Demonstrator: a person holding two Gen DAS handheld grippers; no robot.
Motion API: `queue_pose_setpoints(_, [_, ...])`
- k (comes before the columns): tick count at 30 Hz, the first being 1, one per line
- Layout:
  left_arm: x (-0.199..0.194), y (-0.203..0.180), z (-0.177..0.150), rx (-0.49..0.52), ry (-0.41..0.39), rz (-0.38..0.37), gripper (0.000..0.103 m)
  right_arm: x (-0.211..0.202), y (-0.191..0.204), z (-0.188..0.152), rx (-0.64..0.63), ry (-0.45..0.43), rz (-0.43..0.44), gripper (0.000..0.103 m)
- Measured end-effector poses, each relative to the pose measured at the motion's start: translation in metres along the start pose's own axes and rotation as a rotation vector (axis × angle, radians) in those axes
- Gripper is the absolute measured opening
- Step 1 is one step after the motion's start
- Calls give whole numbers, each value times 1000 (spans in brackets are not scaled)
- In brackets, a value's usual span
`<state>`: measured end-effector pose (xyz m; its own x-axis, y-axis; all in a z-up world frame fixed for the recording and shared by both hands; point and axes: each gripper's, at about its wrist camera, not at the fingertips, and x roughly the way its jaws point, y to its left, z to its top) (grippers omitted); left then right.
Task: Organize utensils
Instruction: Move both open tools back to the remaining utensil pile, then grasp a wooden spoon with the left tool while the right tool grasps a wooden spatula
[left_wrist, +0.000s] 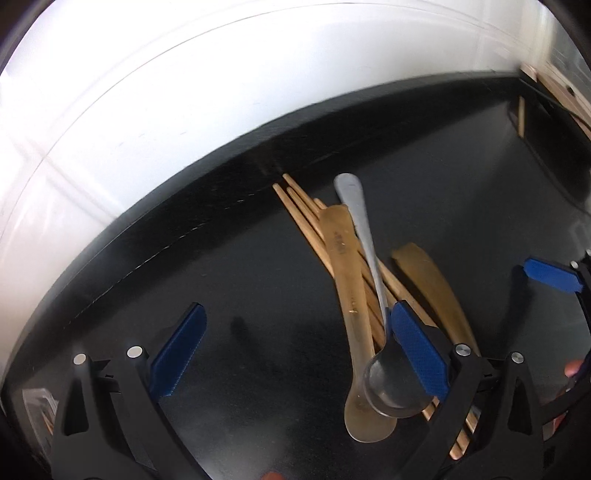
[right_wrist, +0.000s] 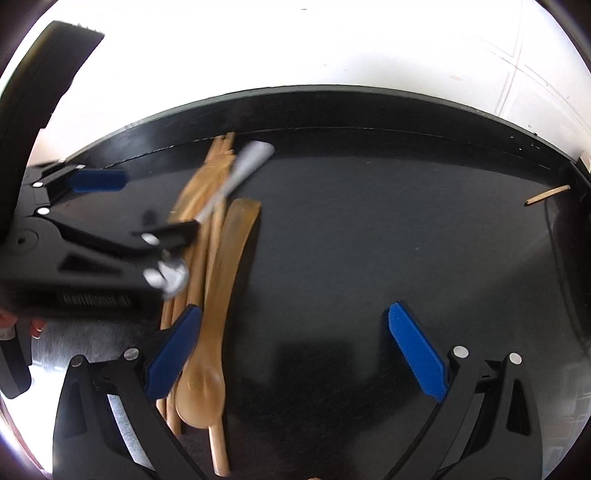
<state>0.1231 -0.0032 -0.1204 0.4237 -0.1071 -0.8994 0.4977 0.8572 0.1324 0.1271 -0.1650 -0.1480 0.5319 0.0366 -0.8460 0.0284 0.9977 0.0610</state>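
Note:
A pile of utensils lies on a black tabletop (left_wrist: 258, 280): a metal spoon (left_wrist: 364, 251) on top, a wooden spoon (left_wrist: 347, 280), several wooden chopsticks (left_wrist: 306, 218) and a wooden spatula (left_wrist: 432, 280). My left gripper (left_wrist: 295, 350) is open, its right finger (left_wrist: 417, 350) resting beside the metal spoon's bowl. In the right wrist view the pile shows the wooden spoon (right_wrist: 207, 380), spatula (right_wrist: 236, 236) and metal spoon (right_wrist: 243, 162). My right gripper (right_wrist: 295, 354) is open, its left finger (right_wrist: 173, 354) over the pile. The left gripper (right_wrist: 140, 206) shows there, blurred.
A single wooden stick (right_wrist: 546, 195) lies at the far right of the tabletop, also in the left wrist view (left_wrist: 521, 116). A white tiled floor (left_wrist: 129, 110) lies beyond the table's far edge. My right gripper's blue finger (left_wrist: 550, 275) shows at the right of the left view.

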Motion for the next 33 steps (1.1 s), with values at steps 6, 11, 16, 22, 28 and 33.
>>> queue_pose_setpoints(6, [-2, 30, -6, -68, -4, 20, 97, -4, -23, 4, 102, -12, 50, 96])
queue_pose_setpoints(11, [2, 50, -2, -140, -7, 9, 97, 0, -15, 8, 61, -7, 26, 96])
queue_pose_setpoints(16, [0, 61, -14, -157, -6, 9, 97, 7, 0, 18, 5, 0, -21, 96])
queue_pose_setpoints(22, [-1, 72, -21, -213, 14, 26, 98, 12, 3, 21, -8, 7, -92, 97])
queue_pose_setpoints(28, [9, 81, -17, -370, 76, 44, 97, 15, 4, 21, -45, -52, -61, 98])
queue_pose_setpoints(33, [2, 96, -30, -475, 50, 28, 97, 5, -2, 21, -92, -55, -33, 98])
